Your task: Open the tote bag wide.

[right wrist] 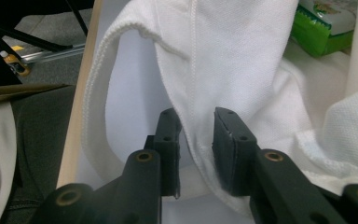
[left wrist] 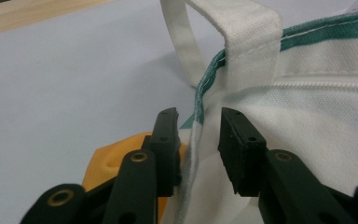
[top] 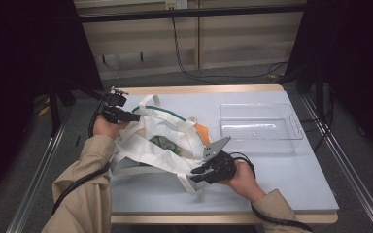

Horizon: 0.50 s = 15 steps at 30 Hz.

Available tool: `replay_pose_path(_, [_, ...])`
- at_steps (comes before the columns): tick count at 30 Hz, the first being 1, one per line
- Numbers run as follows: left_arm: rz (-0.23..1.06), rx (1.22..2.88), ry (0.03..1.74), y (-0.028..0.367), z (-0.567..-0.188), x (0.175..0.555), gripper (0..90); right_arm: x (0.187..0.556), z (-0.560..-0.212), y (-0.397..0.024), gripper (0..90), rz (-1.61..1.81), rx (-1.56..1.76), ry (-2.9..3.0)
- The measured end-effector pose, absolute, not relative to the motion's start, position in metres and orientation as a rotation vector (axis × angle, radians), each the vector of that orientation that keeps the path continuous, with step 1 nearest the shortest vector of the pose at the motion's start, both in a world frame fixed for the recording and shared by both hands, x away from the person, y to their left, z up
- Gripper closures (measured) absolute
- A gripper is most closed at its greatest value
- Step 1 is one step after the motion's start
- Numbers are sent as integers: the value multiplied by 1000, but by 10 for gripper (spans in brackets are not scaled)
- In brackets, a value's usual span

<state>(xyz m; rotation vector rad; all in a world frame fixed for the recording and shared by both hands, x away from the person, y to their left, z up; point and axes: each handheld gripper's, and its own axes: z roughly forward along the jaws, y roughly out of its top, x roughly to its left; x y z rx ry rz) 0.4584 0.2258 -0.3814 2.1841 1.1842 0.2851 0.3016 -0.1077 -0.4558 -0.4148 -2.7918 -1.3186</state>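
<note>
Two tongs, left (top: 135, 117) and right (top: 193, 176), sit spread on either side of a white cloth bag's (top: 161, 141) rim, pads apparently off the fabric, seemingly letting go after opening it; next, reach inside, on a pale blue surface (top: 281, 179) beside a clear tray (top: 260, 121), dark room.

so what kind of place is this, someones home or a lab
Most likely a lab or recording setup, not a home. A bare work table stands on a grey floor between dark curtains, with cables trailing along the back wall. On it are just a white tote bag and an empty clear tray.
</note>
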Motion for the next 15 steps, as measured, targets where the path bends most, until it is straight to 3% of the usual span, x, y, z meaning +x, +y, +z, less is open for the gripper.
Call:
replay_pose_path(4, [296, 2156, 1204, 225, -381, 456, 625, 302, -453, -107, 654, -1319, -416, -2802])
replay_pose_path(10, [278, 2178, 1160, 229, -376, 452, 528, 304, -445, -109, 493, -1324, -489, -2783])
replay_pose_path(15, [286, 2190, 1150, 230, -371, 448, 482, 305, -441, -110, 425, -1324, -514, -2795])
